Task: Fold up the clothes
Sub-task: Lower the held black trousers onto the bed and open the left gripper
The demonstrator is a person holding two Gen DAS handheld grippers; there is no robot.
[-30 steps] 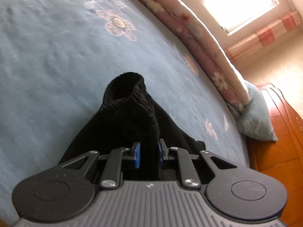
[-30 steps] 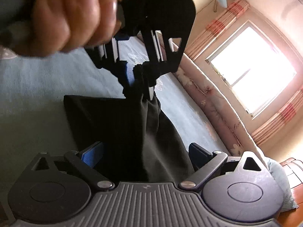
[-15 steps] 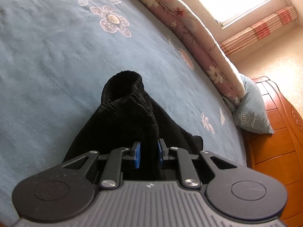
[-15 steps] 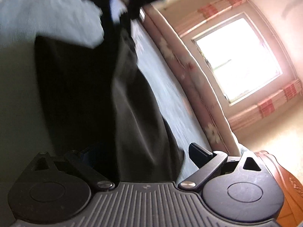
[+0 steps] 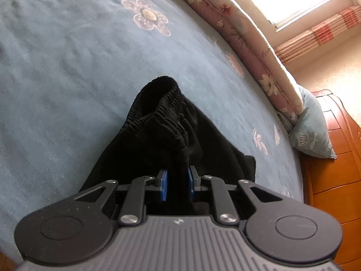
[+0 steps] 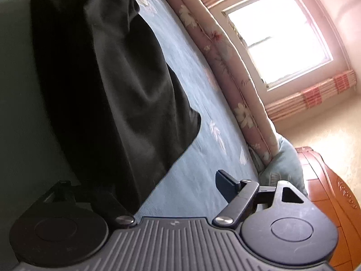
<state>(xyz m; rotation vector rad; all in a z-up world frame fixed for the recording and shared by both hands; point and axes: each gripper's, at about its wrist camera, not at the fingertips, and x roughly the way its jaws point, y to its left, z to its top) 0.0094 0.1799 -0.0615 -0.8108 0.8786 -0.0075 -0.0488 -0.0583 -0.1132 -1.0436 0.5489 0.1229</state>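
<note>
Bedroom: daylight is let in through a bright window (image 6: 277, 43), under which a striped pink-and-cream curtain (image 6: 311, 97) is seen.
Bed surface: a blue bedspread (image 5: 67, 67) embroidered with pale flowers is spread over the whole bed; a wooden bed frame (image 5: 334, 162) is visible at the right edge.
Bedding at the far side: a pink floral quilt (image 5: 243, 29) is rolled along the bed's far edge, and a pale blue pillow (image 5: 311, 133) is tucked against its end.
Garment: black shorts (image 5: 162, 140) with a gathered elastic waistband are held up over the bedspread, the lower cloth draped down onto it near the middle of the bed.
Left gripper (image 5: 177, 186): the blue pads are clamped on a bunched fold of the shorts just below the waistband, with only a narrow gap filled by cloth.
Right gripper (image 6: 158, 192): the jaws are spread wide and have just been closing a little; the right finger (image 6: 227, 185) is seen clear over the bedspread, while the left finger is hidden in shadow behind the hanging cloth. The lower hem of the shorts is seen between the jaws on the left side, and whether a pad touches it cannot be told.
</note>
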